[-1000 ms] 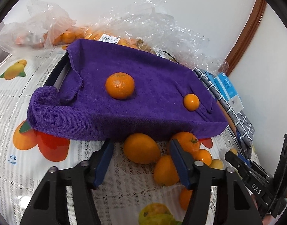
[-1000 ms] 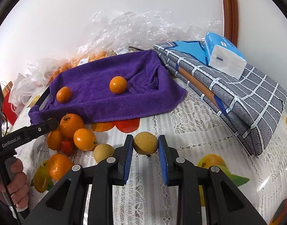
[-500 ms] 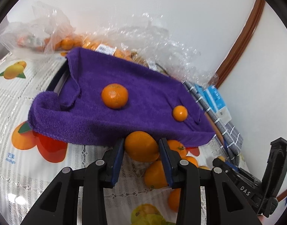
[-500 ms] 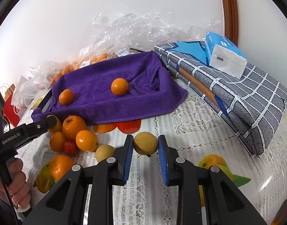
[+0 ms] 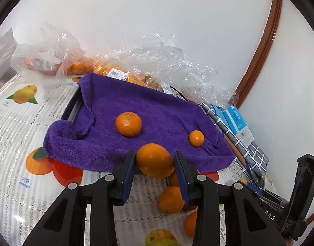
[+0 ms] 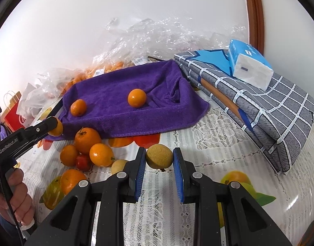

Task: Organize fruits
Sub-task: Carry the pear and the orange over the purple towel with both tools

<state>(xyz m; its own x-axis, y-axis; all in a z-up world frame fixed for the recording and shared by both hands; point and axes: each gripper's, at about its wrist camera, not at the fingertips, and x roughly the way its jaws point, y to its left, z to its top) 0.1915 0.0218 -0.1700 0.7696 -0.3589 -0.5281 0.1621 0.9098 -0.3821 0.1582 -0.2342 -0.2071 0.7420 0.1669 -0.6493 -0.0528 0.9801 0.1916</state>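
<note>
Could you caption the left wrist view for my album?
Left gripper clamps an orange before a purple towel bearing two more.

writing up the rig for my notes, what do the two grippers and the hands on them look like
Both grippers, left and right, are black plastic with silver screws and blue pads lining the fingers. The left one carries white "GenRobot.AI" lettering, the right one "DAS". The left hand is bare.

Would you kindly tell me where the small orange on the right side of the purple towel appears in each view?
Left wrist view: small orange sits right of centre, near the purple towel's right edge.
Right wrist view: the same orange sits at the towel's middle, upper centre.
Shared landmark: the blue tissue pack on the checked cloth.
</note>
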